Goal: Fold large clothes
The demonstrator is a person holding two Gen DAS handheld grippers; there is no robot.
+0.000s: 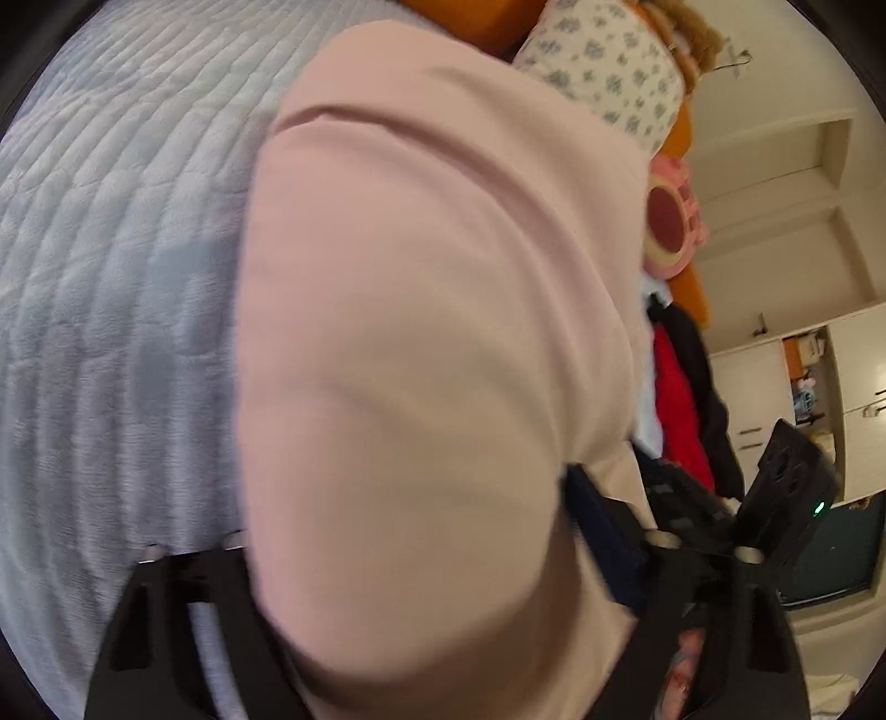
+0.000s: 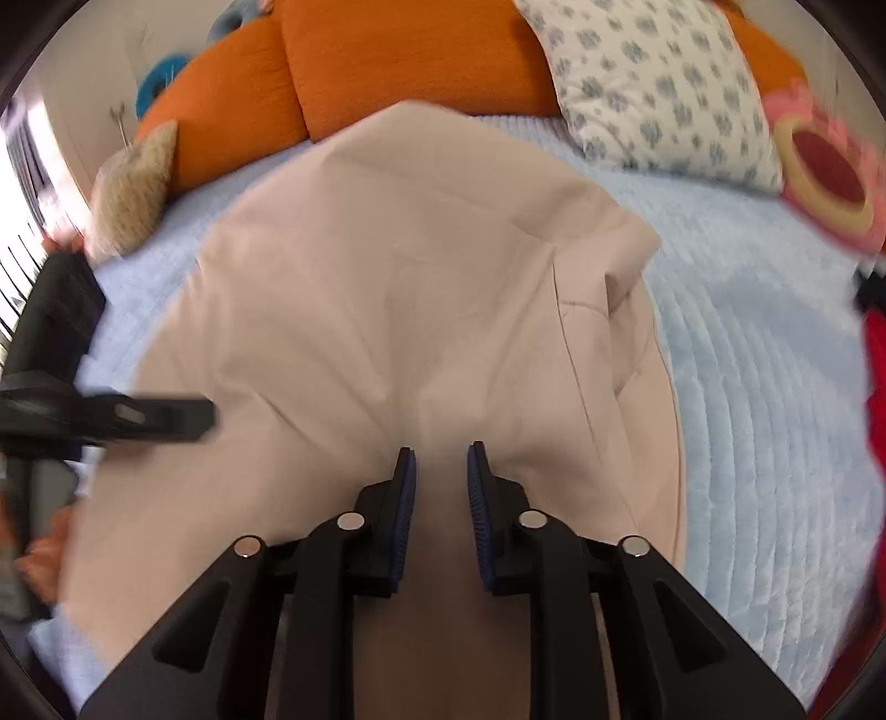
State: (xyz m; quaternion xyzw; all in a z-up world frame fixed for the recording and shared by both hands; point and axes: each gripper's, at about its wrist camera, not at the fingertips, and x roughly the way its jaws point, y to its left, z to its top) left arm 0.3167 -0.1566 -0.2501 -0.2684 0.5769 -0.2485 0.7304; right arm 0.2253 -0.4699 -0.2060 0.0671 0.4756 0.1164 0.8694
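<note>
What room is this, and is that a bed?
Most likely a bedroom. A pale blue quilted bedspread lies under the pink garment, with orange cushions and a white flowered pillow at the far end, so yes, probably a bed.

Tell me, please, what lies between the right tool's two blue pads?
In the right wrist view, a fold of the pink garment runs between the right tool's blue pads, which stand slightly apart around it.

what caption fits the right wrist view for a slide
Right gripper pinching a pale pink garment over a light blue quilted bed.
</note>
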